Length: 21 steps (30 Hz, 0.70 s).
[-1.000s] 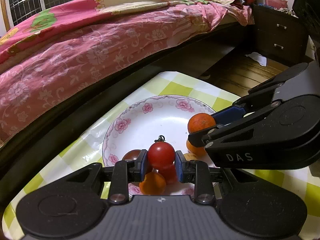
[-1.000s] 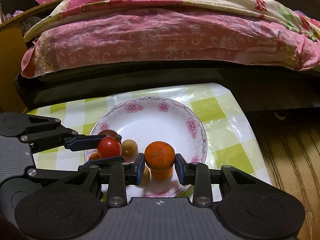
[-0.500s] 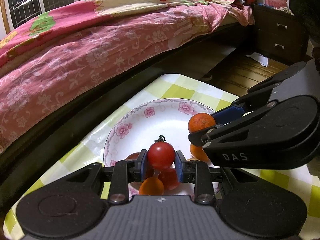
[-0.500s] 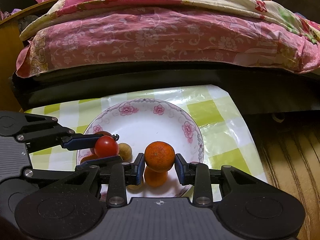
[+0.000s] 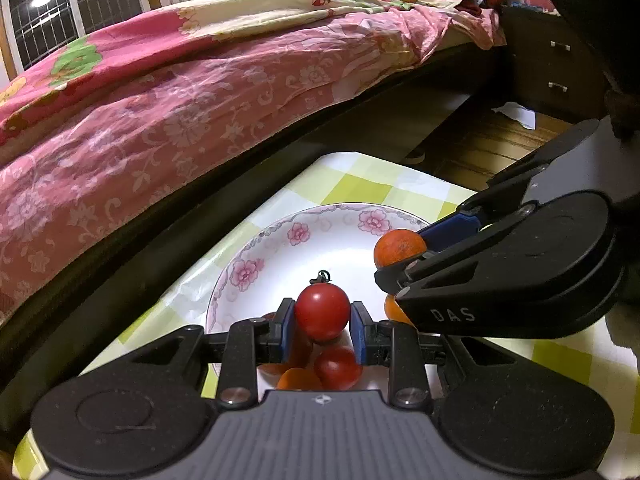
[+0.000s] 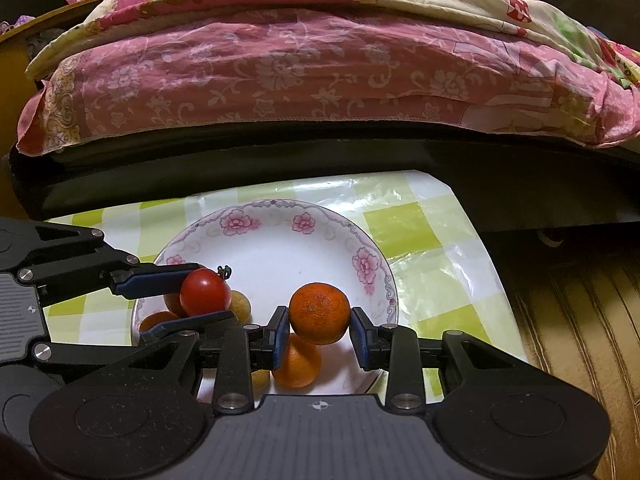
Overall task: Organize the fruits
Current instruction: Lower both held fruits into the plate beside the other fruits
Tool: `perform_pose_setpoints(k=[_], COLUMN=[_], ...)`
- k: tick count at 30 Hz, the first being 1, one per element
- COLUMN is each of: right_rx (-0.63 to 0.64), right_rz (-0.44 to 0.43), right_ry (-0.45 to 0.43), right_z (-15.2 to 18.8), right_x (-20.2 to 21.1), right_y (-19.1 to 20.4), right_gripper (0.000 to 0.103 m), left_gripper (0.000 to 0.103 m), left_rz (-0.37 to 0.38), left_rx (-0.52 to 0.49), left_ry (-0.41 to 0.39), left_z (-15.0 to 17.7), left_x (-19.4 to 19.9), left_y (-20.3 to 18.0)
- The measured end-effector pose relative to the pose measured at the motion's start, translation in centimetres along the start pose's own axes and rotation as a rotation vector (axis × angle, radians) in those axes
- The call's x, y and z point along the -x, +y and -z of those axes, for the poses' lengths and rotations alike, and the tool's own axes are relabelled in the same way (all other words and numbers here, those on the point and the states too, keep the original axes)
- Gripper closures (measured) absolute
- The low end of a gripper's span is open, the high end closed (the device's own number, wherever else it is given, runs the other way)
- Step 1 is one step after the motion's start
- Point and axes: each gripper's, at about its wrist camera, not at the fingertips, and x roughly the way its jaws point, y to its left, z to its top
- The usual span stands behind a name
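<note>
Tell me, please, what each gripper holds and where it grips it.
Left gripper: tomato, by its sides. Right gripper: orange, by its sides.

Ahead of my claws: bed with pink floral quilt (image 6: 304, 68); dark drawer unit (image 5: 560, 68) far right; barred window (image 5: 80, 8) upper left.

Two tools: the left tool (image 5: 322, 330) and the right tool (image 6: 319, 330). One flowered plate (image 6: 276, 256). Two red tomatoes (image 5: 322, 312) (image 5: 338, 367). Two oranges (image 6: 319, 313) (image 6: 298, 364). One small tan fruit (image 6: 241, 307). Other fruit is partly hidden.
</note>
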Motion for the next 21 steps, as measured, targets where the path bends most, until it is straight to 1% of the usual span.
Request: perform_pose_setpoints(k=[21], right_rx=[-0.010], right_rz=[0.011], right_ry=[0.008], right_z=[-0.1], right_x=[-1.4], right_y=[-0.5], right_gripper=[0.073], left_gripper=[0.066], left_rz=[-0.014], left_rx=[-0.027], left_ry=[-0.016], left_z=[-0.3], left_x=[-0.5], left_y=[-0.2])
